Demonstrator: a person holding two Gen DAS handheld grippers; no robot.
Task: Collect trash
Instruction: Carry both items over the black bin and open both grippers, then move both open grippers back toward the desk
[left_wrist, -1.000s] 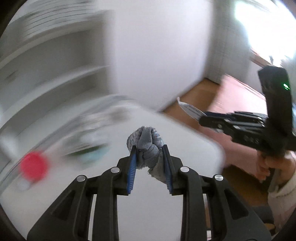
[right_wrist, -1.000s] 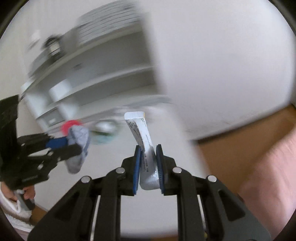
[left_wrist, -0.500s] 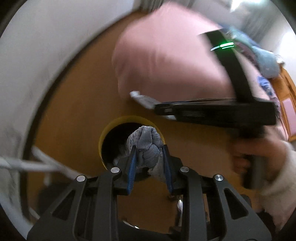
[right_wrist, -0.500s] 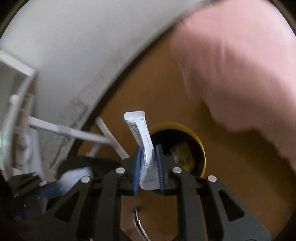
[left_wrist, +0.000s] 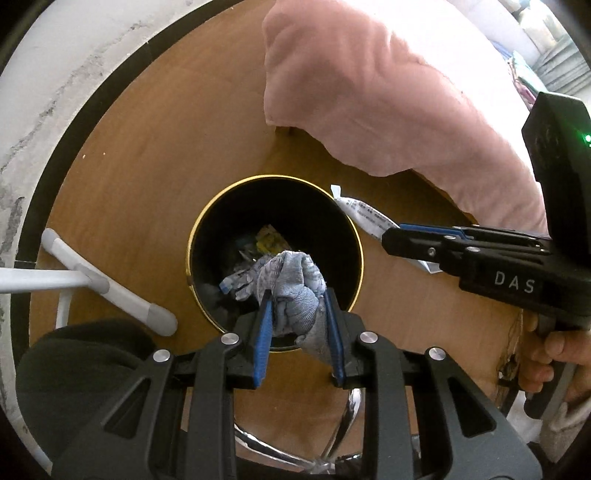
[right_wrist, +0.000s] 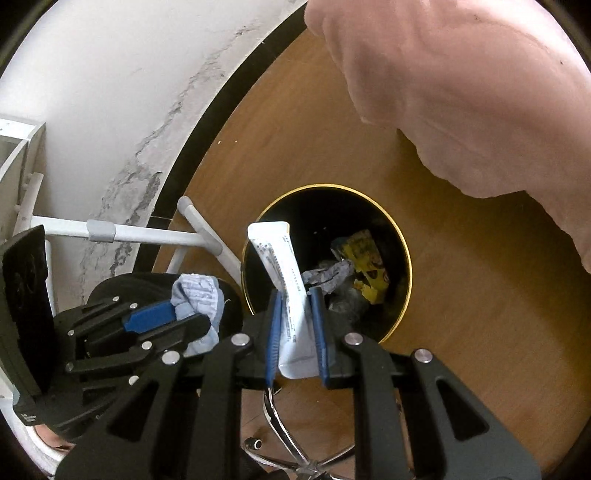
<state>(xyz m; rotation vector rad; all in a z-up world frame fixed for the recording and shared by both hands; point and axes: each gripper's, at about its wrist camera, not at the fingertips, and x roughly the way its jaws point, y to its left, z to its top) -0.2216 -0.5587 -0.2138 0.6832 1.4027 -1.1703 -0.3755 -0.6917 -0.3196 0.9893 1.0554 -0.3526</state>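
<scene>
A black trash bin with a gold rim (left_wrist: 207, 225) (right_wrist: 400, 236) stands on the wooden floor, with crumpled wrappers inside. My left gripper (left_wrist: 297, 314) is shut on a crumpled grey-blue rag (left_wrist: 293, 284) and holds it above the bin's near edge; the rag also shows in the right wrist view (right_wrist: 199, 295). My right gripper (right_wrist: 297, 325) is shut on a white tube (right_wrist: 282, 269) above the bin's left rim; the tube also shows in the left wrist view (left_wrist: 364, 218), at the bin's right rim.
A pink blanket (left_wrist: 388, 92) hangs over the bed edge behind the bin. White table legs (left_wrist: 107, 288) and a white wall with a black skirting (right_wrist: 110, 92) are to the left. A chrome chair base (right_wrist: 291, 443) is below the grippers.
Both grippers have swung from the white table down to the floor and now hold their items over the bin, closer to it than half a second ago.
</scene>
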